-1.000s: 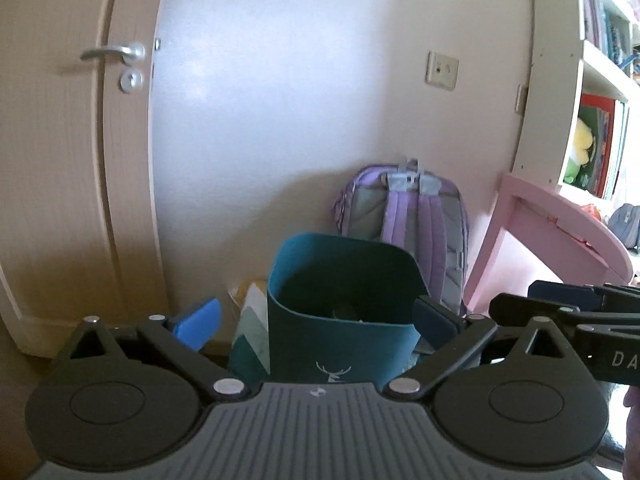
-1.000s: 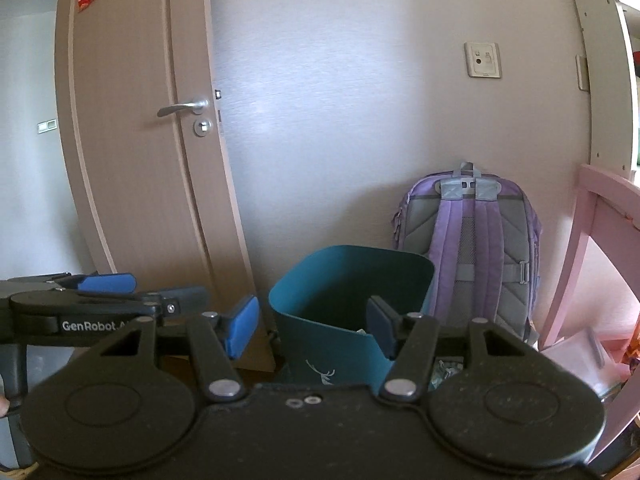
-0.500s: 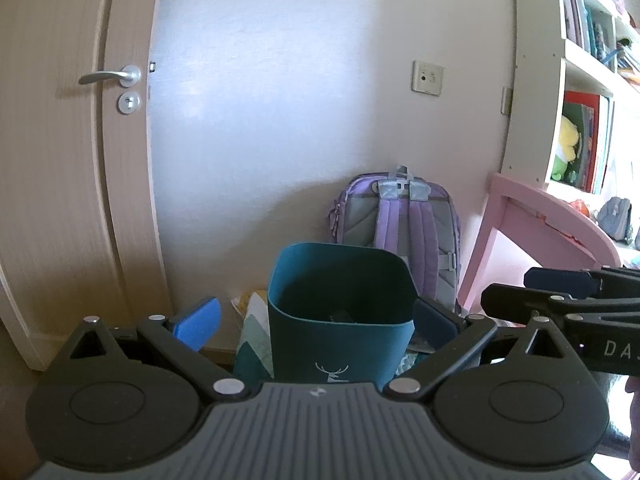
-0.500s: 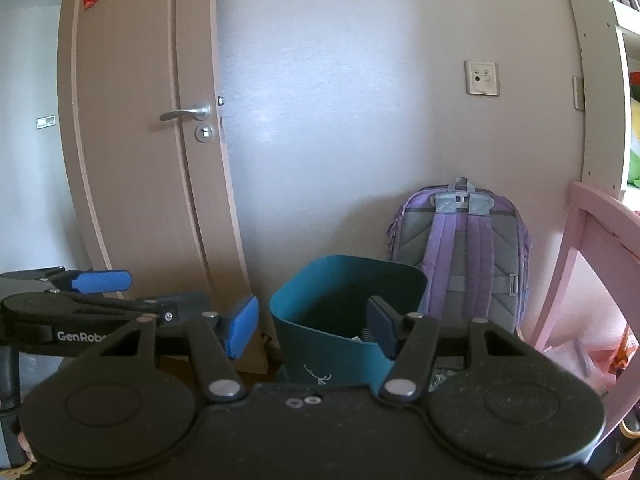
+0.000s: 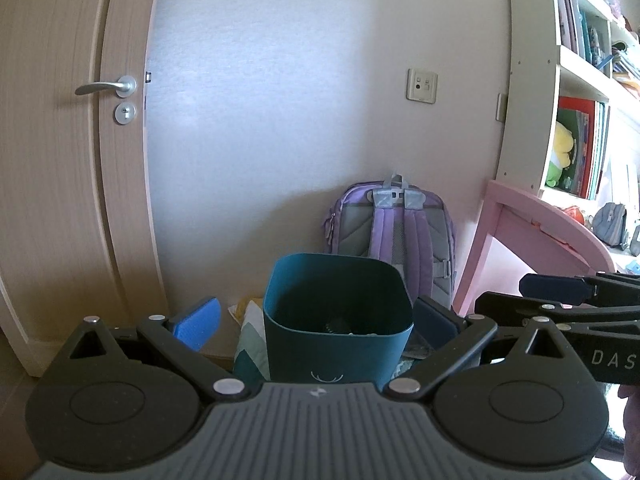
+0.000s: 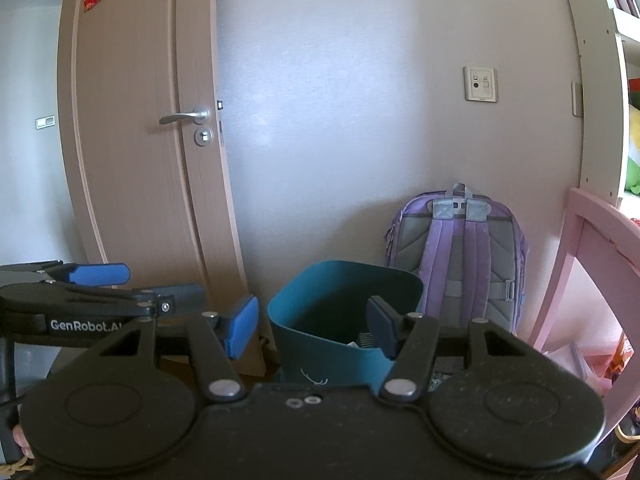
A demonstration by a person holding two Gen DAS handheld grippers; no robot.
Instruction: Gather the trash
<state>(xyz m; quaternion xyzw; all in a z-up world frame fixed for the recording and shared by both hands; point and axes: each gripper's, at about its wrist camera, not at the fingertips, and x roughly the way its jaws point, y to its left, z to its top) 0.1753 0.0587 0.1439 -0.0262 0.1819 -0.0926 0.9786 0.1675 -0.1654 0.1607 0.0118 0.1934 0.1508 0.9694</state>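
Note:
A teal trash bin (image 5: 336,320) with a small deer logo stands on the floor by the wall; it also shows in the right wrist view (image 6: 340,320). Some trash lies inside it, partly hidden by the rim. My left gripper (image 5: 316,322) is open and empty, its blue fingers either side of the bin, held back from it. My right gripper (image 6: 312,320) is open and empty, also facing the bin. The right gripper shows at the right edge of the left wrist view (image 5: 560,304), and the left gripper at the left of the right wrist view (image 6: 96,288).
A purple backpack (image 5: 394,236) leans on the wall behind the bin. A wooden door (image 5: 72,160) is at the left. A pink desk (image 5: 540,236) and white bookshelf (image 5: 576,80) stand at the right. Paper and a patterned bag (image 5: 250,332) lie left of the bin.
Both grippers have pulled back and up from the bin, which looks smaller and lower now. Both stay open and empty.

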